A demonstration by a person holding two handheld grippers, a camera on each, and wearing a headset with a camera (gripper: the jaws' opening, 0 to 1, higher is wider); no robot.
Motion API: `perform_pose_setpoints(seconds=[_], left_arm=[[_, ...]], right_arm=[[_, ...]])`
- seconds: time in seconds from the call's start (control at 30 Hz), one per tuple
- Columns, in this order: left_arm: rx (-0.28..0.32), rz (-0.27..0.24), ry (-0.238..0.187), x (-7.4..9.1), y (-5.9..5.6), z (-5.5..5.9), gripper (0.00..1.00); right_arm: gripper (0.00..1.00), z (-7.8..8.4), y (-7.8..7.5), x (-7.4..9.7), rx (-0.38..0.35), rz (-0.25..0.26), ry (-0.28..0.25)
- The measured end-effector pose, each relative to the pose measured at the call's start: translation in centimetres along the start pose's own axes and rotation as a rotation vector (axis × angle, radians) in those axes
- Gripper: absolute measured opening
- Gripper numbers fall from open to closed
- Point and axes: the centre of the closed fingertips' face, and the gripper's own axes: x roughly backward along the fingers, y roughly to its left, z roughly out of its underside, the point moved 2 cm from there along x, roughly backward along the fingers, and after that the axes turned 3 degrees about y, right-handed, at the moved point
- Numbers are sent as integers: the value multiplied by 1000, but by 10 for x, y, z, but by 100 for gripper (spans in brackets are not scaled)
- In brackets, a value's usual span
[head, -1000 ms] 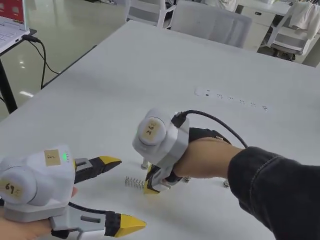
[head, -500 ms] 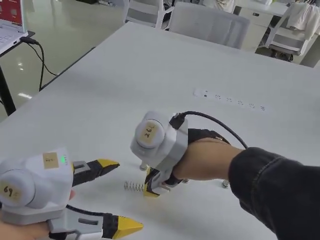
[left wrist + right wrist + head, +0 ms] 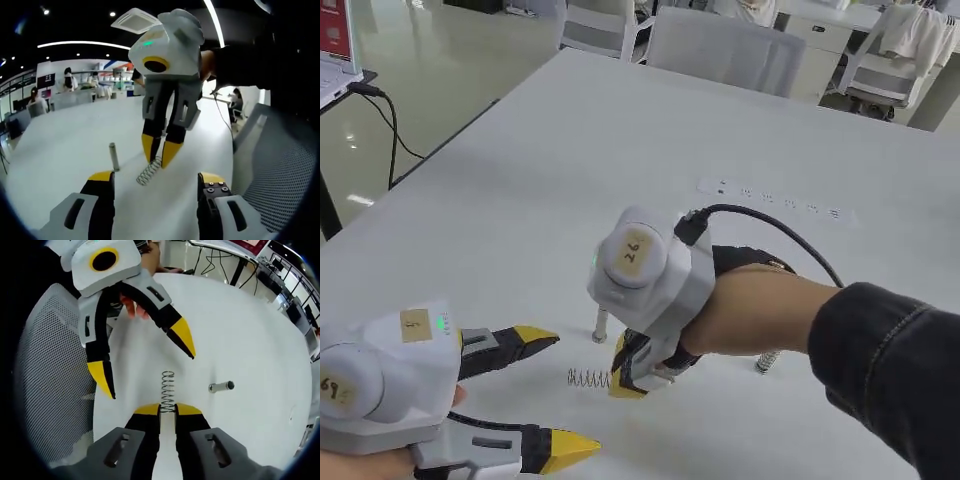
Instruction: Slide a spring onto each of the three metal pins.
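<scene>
Bright ceiling light casts soft shadows on the table [image 3: 520, 180]; fisheye edges warp.

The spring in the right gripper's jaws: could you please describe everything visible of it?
The spring is a slim coil of bare silvery wire. One end is pinched between the yellow-tipped jaws of the right gripper; the rest juts out free, low over the white table. Whether its far end touches the table is unclear.

right hand-held gripper [image 3: 167, 410] pinching spring [image 3: 168, 386] | left hand-held gripper [image 3: 151, 374] spread wide | pin [image 3: 221, 387] near spring
</scene>
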Motion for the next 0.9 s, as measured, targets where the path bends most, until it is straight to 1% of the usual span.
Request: perform_pose_setpoints(seconds=[0.13,0.4,0.7,0.9], left_arm=[[-14,8,-4,0,-2,-3,55],[-32,25,-14,1,-6,-8,47],[-77,64,-22,-1,-13,-14,30],[-118,83,-14,-2,-17,-15,20]], right_arm=[[8,-1,5,6,14,-2,0],[8,0,12,14,38,-11,2],[8,0,17,23,60,-11,0],[8,1,22,26,75,-19,1]])
